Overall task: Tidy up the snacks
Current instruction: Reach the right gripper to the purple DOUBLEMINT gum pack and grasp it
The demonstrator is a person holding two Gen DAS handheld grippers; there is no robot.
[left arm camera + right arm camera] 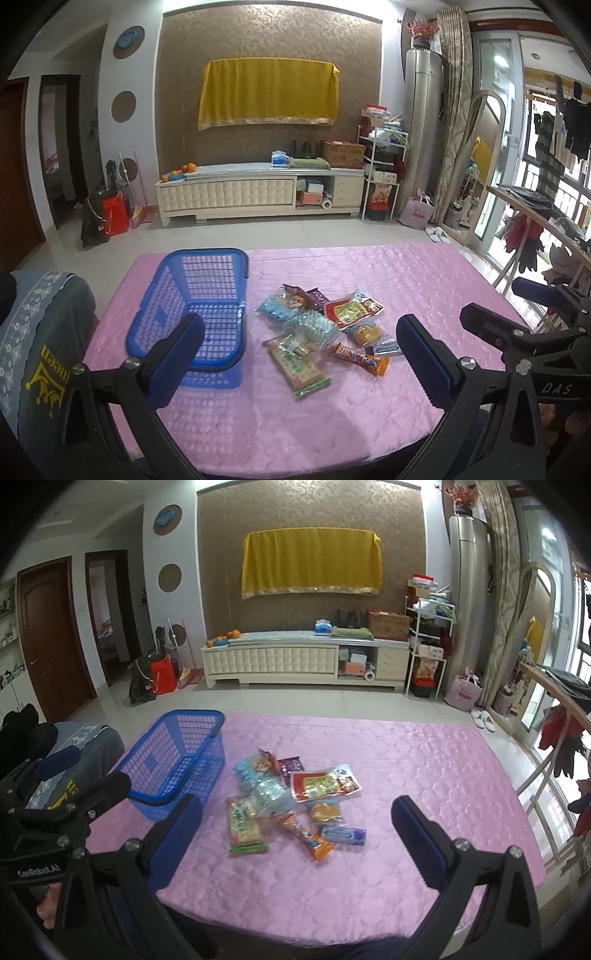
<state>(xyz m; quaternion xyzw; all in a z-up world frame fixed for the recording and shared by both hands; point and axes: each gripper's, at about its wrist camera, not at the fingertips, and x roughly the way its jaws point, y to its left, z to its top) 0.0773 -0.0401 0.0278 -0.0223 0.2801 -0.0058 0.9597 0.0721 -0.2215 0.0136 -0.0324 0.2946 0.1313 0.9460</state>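
Observation:
A pile of snack packets [325, 332] lies mid-table on the pink cloth; it also shows in the right wrist view [291, 801]. It includes a green cracker pack [299, 365], an orange stick pack [364, 358], a red-and-white tray pack [351, 312] and a small blue pack [343, 834]. An empty blue plastic basket [199, 306] stands left of the pile, also in the right wrist view [177, 760]. My left gripper [299, 362] is open and empty, held above the table's near side. My right gripper [295, 842] is open and empty beside it.
The pink-covered table [406, 277] has its far edge toward a tiled floor. A chair draped with a grey shirt [40, 332] stands at the table's left. A clothes rack [535, 229] stands to the right. A TV cabinet [258, 192] lines the far wall.

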